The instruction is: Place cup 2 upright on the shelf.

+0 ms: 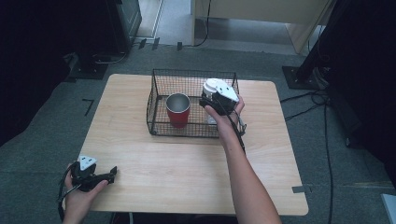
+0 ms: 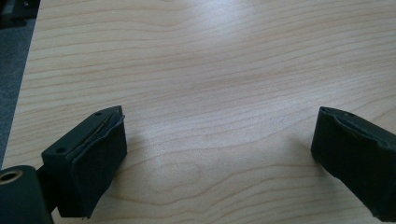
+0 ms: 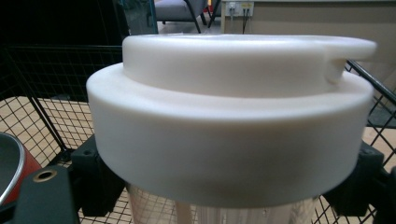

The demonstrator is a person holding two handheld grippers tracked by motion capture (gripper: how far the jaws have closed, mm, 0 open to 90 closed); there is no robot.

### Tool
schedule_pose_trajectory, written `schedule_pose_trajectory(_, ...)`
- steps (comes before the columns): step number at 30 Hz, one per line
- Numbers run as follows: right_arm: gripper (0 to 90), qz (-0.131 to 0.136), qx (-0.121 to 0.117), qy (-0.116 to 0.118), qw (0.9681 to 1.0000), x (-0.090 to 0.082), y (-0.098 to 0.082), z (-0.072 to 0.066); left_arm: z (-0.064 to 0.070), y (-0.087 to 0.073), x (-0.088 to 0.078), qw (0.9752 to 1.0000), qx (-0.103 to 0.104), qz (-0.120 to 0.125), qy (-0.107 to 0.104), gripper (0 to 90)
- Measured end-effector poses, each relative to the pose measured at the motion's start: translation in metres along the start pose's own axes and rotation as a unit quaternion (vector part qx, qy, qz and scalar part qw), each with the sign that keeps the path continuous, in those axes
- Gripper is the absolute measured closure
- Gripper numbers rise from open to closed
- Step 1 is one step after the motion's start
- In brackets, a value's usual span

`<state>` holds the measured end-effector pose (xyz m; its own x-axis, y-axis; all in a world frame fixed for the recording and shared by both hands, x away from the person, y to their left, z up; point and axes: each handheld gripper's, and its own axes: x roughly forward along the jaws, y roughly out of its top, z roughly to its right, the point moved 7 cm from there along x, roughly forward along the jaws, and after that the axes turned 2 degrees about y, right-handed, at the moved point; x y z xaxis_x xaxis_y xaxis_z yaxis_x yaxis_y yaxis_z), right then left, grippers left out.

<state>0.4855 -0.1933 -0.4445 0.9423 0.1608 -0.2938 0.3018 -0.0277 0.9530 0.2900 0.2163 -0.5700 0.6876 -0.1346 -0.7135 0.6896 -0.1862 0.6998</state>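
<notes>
Right claw [image 1: 211, 103] clenched on white-lidded tumbler [image 3: 231, 116] (body mostly hidden) inside wire basket [image 1: 159, 84]; left claw [image 2: 219, 154] released.

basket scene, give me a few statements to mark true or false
1. The right gripper grips a white-lidded cup. True.
2. The red cup stands outside the wire basket. False: it stands inside the basket.
3. The left gripper has its jaws open over bare table. True.
4. The red cup lies on its side. False: it stands upright, mouth up.
5. The left gripper holds a lid. False: nothing is between its jaws.
</notes>
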Motion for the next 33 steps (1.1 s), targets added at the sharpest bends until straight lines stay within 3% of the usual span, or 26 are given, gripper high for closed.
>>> schedule_pose_trajectory(3,15.6,-0.001,-0.007,0.000,1.0000,0.000,-0.001,-0.001,0.000,0.000,0.000,1.0000,0.000,0.000,0.000,4.0)
schedule_pose_trajectory(11,15.6,-0.030,-0.057,0.007,0.9979,0.000,-0.012,-0.007,0.000,0.000,0.000,1.0000,0.000,0.000,0.000,4.0)
schedule_pose_trajectory(17,15.6,-0.035,-0.050,0.011,0.9981,0.000,-0.012,-0.006,0.000,0.000,0.000,1.0000,0.000,0.000,0.000,4.0)
schedule_pose_trajectory(24,15.5,-0.068,-0.044,0.014,0.9966,-0.005,-0.013,-0.006,0.000,0.000,0.000,1.0000,0.000,0.000,0.000,4.0)
schedule_pose_trajectory(33,15.2,-0.066,-0.072,0.008,0.9952,-0.018,-0.020,-0.006,0.000,0.000,0.000,1.0000,0.000,0.000,0.000,4.0)
